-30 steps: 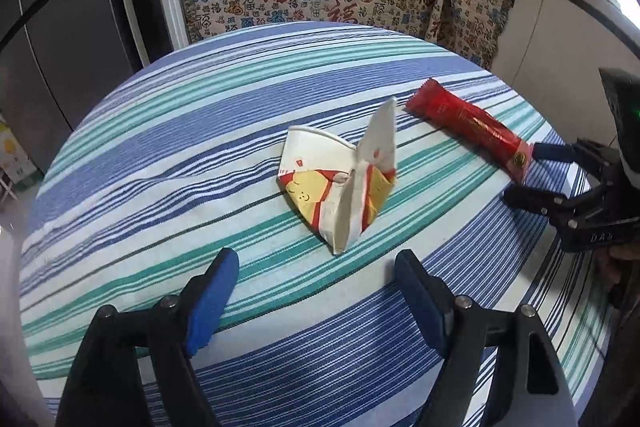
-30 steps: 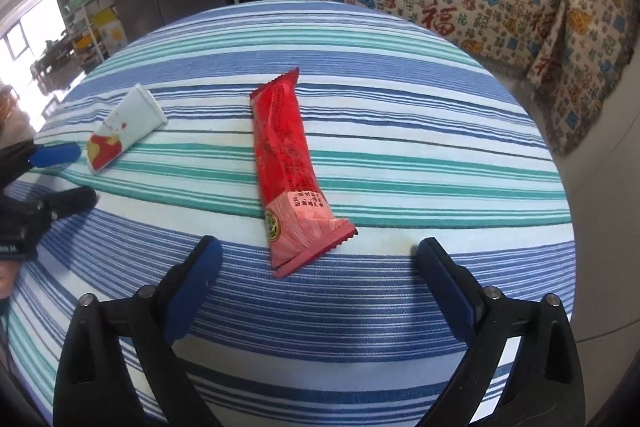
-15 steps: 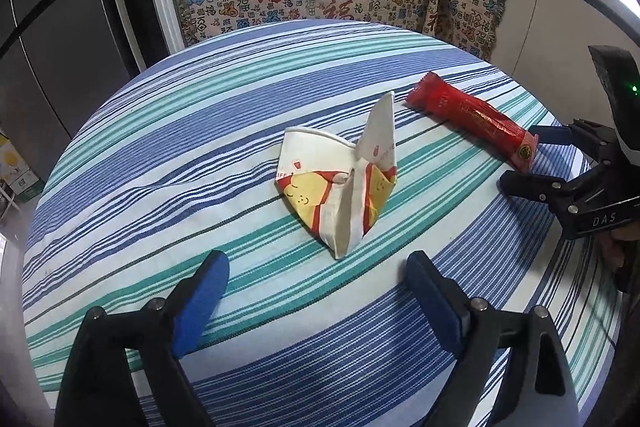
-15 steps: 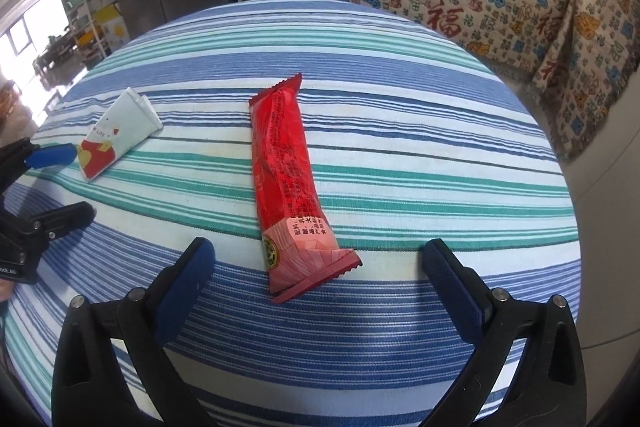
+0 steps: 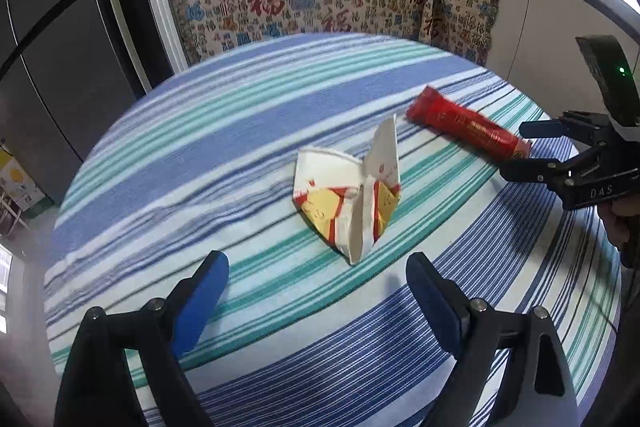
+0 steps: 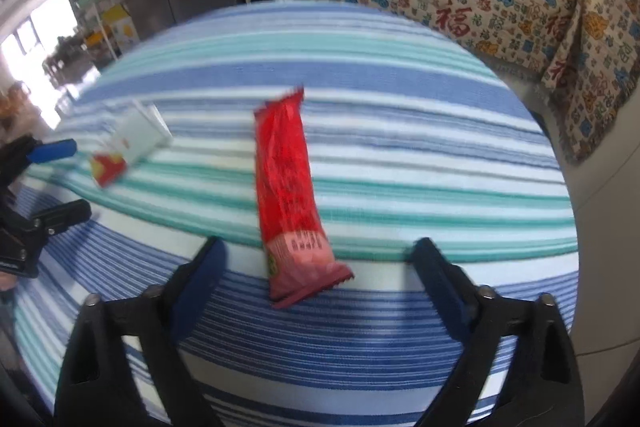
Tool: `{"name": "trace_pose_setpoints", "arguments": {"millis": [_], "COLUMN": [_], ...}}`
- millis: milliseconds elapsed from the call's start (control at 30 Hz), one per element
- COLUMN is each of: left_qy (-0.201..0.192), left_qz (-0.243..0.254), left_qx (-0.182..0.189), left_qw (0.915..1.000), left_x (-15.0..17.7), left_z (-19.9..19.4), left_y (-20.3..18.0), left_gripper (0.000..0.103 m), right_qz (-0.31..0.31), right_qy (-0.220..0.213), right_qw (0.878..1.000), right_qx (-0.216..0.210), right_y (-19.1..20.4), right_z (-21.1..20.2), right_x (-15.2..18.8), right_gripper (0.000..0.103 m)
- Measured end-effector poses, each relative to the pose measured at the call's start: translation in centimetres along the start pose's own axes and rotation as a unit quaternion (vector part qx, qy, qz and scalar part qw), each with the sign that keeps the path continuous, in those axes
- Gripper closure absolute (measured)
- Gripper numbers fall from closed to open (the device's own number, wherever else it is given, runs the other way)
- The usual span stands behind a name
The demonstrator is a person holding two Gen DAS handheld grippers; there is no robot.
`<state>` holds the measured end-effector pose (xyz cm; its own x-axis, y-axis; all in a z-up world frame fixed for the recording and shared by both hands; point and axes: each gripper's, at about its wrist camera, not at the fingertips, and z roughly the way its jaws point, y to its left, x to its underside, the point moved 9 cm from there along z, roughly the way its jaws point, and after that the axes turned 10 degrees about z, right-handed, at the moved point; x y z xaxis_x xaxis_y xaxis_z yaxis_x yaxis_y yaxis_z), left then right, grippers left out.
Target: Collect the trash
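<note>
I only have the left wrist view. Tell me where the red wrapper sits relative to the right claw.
Observer: In the right wrist view, the red wrapper's near end lies between the fingers of the right claw. Neither pad touches it, and the jaws are closing.
Operator: Describe that end.
Observer: It is pale pink with a black print block and a crimped seal, and it lies flat on the striped tablecloth.
Operator: Now the paper cup.
Observer: From that side the paper cup shows a plain white face, with red and yellow only at the end toward the left claw.
</note>
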<state>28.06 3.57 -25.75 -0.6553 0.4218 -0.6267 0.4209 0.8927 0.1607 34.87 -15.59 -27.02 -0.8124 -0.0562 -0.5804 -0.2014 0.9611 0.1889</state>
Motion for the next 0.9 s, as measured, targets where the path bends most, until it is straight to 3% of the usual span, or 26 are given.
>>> {"name": "trace_pose_setpoints", "arguments": {"millis": [133,233,333,367,433,467,500,700,900], "left_qy": [-0.028,-0.027,-0.027,-0.023,-0.006,0.003,0.008,-0.018,-0.038], "left_qz": [-0.01,0.018,0.026,0.026,0.025,0.02,0.007,-0.033,-0.044], "left_qx": [0.039,0.019,0.018,0.018,0.016,0.02,0.025,0.043,0.08], "left_qw": [0.9988,0.9993,0.9991,0.9992,0.9995,0.9996,0.9996,0.9984,0.9951], "left_x": [-1.9,-3.1,-3.9,-4.1,-3.8,-3.7,-3.4,-3.9,-4.8], "left_z": [-0.7,0.5,1.4,1.8,2.9,3.4,3.8,2.2,0.6], "left_y": [-0.4,-1.7,-2.6,-2.8,-2.9,-3.0,-2.8,-2.5,-5.4], "left_gripper": [0.012,0.013,0.03,0.033,0.057,0.084,0.091,0.093,0.093], "right_qz": [-0.016,-0.033,-0.037,-0.04,-0.05,-0.054,-0.048,0.005,0.064], "right_qy": [0.007,0.013,0.015,0.02,0.04,0.039,0.033,0.002,-0.008], "right_qw": [0.999,0.999,0.998,0.998,0.998,0.998,0.998,0.999,0.996], "right_qx": [-0.041,-0.036,-0.037,-0.036,-0.024,-0.006,-0.005,-0.039,-0.063], "right_y": [1.3,2.4,3.3,3.5,3.7,3.4,3.3,2.1,-0.7], "right_z": [-1.2,-0.7,-0.2,0.2,1.1,1.3,1.0,-2.1,-3.6], "right_x": [-1.4,-1.7,-1.7,-1.7,-1.2,-1.1,-1.2,-1.3,-0.5], "right_gripper": [0.016,0.026,0.029,0.034,0.072,0.091,0.095,0.096,0.096]}}
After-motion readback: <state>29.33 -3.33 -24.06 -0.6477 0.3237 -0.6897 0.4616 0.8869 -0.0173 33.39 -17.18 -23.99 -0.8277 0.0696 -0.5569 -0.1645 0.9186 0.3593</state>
